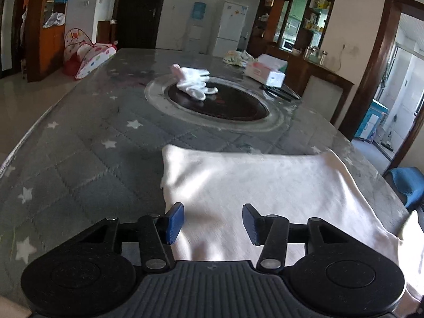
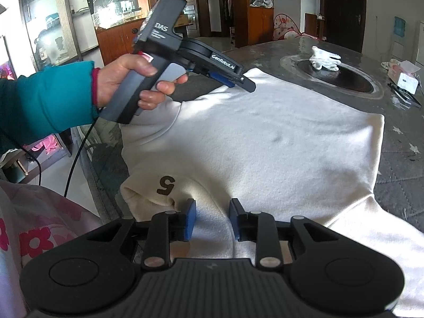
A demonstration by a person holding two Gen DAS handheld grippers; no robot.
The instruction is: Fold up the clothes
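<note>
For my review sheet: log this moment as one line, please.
garment: cream sweatshirt flat on table | left gripper: open above it | right gripper: open, fabric ridge between fingers | fold: not started

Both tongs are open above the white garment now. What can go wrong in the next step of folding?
1. The right tongs hang over a ridge of the white garment near the printed 5; closing there may pinch several layers.
2. The garment's near corner droops over the table edge, so a pull could drag it off.
3. The left tongs hold nothing, so that side could slide unevenly.
</note>
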